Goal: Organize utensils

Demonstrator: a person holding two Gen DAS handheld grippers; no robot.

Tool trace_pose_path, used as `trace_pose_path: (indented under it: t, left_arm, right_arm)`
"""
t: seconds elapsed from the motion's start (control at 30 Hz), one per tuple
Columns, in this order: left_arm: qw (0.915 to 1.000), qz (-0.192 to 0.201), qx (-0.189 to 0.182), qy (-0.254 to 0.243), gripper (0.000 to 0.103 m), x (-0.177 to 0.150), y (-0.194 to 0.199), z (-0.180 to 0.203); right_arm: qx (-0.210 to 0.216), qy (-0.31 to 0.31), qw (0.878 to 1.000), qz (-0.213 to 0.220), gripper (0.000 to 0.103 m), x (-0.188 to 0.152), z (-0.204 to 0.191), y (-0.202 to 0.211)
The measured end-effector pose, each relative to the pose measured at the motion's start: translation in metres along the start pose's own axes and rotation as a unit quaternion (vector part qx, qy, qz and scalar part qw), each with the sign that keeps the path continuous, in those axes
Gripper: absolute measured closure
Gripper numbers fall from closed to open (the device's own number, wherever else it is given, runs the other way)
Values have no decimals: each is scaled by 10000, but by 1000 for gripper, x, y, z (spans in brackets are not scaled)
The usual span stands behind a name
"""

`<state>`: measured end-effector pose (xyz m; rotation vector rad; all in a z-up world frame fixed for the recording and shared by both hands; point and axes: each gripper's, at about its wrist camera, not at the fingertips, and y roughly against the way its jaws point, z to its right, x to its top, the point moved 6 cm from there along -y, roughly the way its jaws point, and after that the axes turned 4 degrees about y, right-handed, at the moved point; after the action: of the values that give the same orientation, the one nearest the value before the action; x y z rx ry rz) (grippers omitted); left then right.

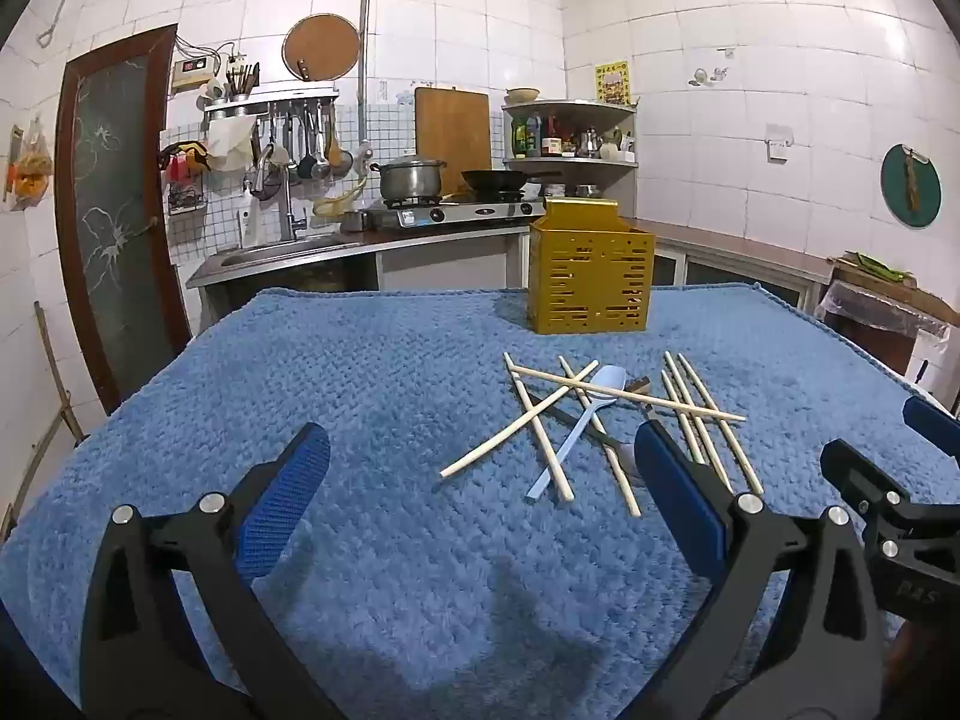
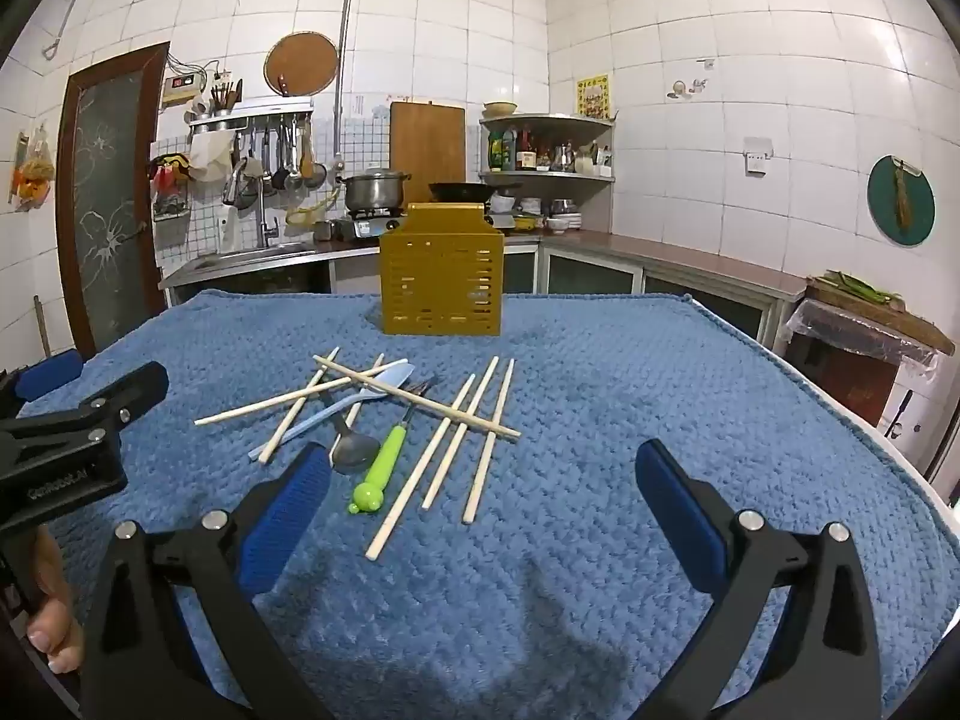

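A yellow slotted utensil holder [image 1: 591,279] [image 2: 442,276] stands at the far side of the blue towel [image 1: 360,420] [image 2: 630,420]. In front of it lies a loose pile: several pale chopsticks [image 1: 540,426] [image 2: 438,468], a light blue plastic spoon [image 1: 585,420] [image 2: 360,399], a metal spoon [image 2: 354,450] and a fork with a green handle [image 2: 381,471]. My left gripper [image 1: 480,450] is open and empty, near the pile's left side. My right gripper [image 2: 483,468] is open and empty, just short of the pile.
The towel covers a table whose right edge [image 2: 900,450] is close. Behind it a kitchen counter holds a sink [image 1: 282,249], a stove with a pot [image 1: 411,177] and a corner shelf [image 1: 570,132]. Each gripper shows at the edge of the other's view.
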<state>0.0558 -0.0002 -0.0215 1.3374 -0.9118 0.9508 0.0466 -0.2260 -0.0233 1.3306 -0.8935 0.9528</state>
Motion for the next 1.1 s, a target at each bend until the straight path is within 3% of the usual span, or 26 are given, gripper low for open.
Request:
trace_pose_path:
  t: [1.1]
  left_arm:
    - [10000,-37,-31,26,5,-3,-3,-1]
  right_arm:
    - [-112,9,9999,-55,4,-1,3,1]
